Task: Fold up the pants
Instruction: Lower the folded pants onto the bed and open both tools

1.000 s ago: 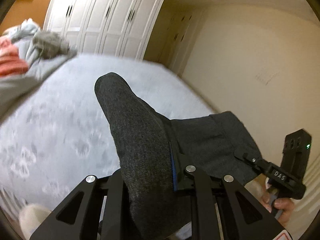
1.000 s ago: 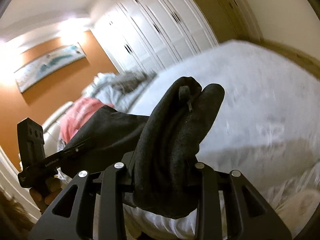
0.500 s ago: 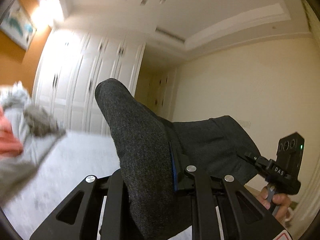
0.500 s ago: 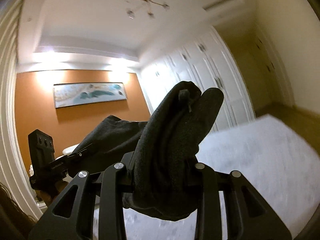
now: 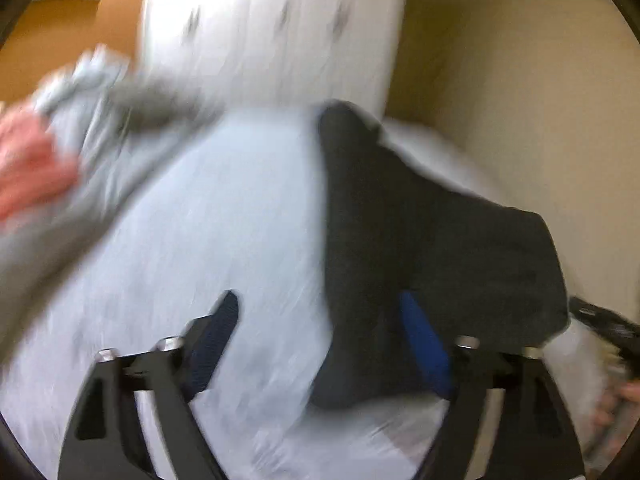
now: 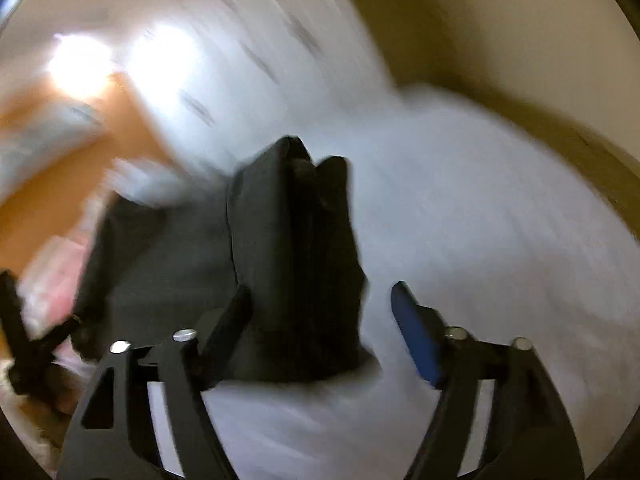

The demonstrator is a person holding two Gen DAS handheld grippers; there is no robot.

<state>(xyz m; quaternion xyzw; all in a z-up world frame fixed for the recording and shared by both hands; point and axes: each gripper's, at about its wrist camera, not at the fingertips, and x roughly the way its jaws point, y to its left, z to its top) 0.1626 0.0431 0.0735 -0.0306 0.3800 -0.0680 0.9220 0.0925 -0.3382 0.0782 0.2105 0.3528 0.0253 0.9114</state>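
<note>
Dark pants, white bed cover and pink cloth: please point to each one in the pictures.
dark pants [image 5: 420,240], left wrist view, middle of the fabric
white bed cover [image 6: 500,208], right wrist view, bare part
pink cloth [image 5: 32,168], left wrist view, blurred middle

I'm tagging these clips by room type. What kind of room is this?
Most likely a bedroom, though both views are blurred: a wide bed with pale bedding, white wardrobe doors behind it, and a heap of clothes at its far end.
</note>
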